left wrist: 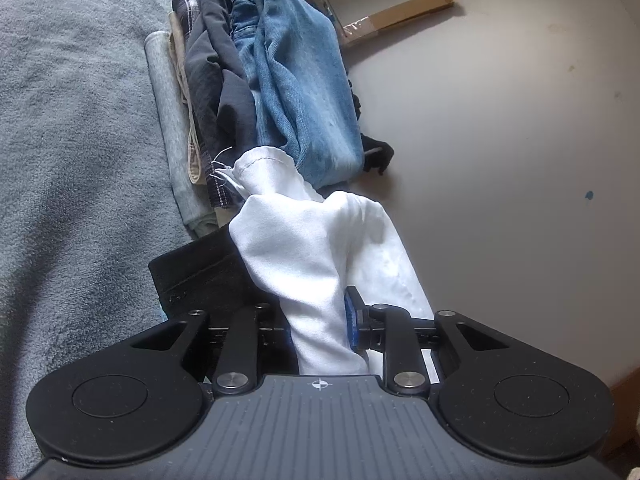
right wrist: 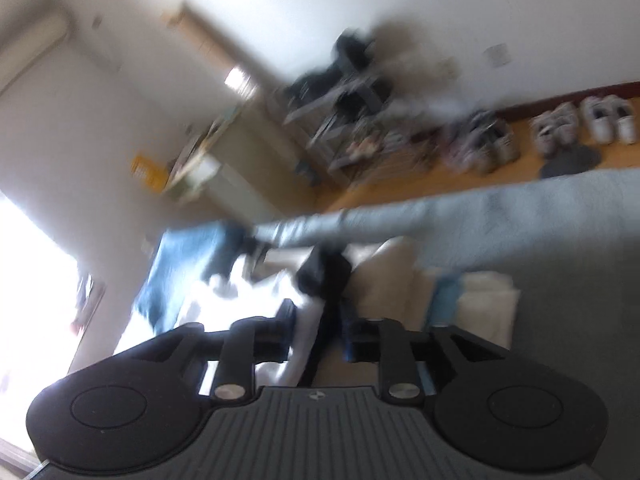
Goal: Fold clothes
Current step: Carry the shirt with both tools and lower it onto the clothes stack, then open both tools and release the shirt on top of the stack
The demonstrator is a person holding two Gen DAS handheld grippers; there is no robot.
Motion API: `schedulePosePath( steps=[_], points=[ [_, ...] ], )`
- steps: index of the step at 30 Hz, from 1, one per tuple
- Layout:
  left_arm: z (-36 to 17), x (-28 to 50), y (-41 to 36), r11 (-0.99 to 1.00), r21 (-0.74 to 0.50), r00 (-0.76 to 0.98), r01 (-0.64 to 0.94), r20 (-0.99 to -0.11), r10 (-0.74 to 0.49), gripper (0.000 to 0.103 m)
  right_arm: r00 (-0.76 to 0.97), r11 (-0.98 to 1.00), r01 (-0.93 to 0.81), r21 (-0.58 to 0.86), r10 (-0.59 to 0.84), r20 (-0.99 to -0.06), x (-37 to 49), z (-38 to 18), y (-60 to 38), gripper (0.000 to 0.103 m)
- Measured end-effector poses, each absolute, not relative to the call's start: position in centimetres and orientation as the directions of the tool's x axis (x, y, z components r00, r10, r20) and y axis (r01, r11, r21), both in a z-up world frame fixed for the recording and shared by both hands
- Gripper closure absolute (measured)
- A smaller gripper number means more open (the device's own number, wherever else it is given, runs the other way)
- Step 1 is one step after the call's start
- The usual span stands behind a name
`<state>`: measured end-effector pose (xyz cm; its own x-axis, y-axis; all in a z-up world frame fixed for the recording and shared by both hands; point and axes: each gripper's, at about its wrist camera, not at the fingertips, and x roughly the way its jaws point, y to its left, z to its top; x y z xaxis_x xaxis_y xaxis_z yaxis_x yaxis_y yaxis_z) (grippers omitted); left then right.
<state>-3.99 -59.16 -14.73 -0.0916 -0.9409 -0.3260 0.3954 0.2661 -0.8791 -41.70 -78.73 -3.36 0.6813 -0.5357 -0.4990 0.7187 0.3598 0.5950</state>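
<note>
Left gripper [left wrist: 316,320] clamps the white cloth [left wrist: 304,248] beside the jeans [left wrist: 304,80]; right gripper [right wrist: 316,328] pinches cloth too, blurry.

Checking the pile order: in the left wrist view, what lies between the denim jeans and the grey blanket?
Left wrist view: dark garments, a plaid piece, a beige item and folded grey cloth lie between the jeans and blanket.

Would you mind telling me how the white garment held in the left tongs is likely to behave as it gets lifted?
The white garment is probably floppy: it bunches into soft folds between the left tongs. It looks thin, so likely light. Its loose end may drag over the folded clothes pile beside it.
</note>
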Motion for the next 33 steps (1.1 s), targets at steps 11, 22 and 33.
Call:
schedulePosePath(
  steps=[11,22,33],
  points=[
    [-14.4,-4.0,-58.2,0.265,-0.899,-0.090,0.348,-0.313,-0.946,0.075,0.703,0.839,0.544,0.003,-0.453,-0.549,-30.8,-4.5,-69.1,0.080],
    [-11.9,5.9,-57.9,0.385,-0.797,0.227,0.466,-0.313,-0.922,0.069,0.727,0.811,0.575,0.113,-0.442,-0.526,-31.7,-5.5,-69.7,0.081],
    [-9.0,-2.9,-66.6,0.154,-0.483,-0.012,0.862,-0.323,-0.946,0.066,0.613,0.623,0.768,0.146,-0.650,-0.450,-33.2,-2.9,-73.1,0.081]
  ],
)
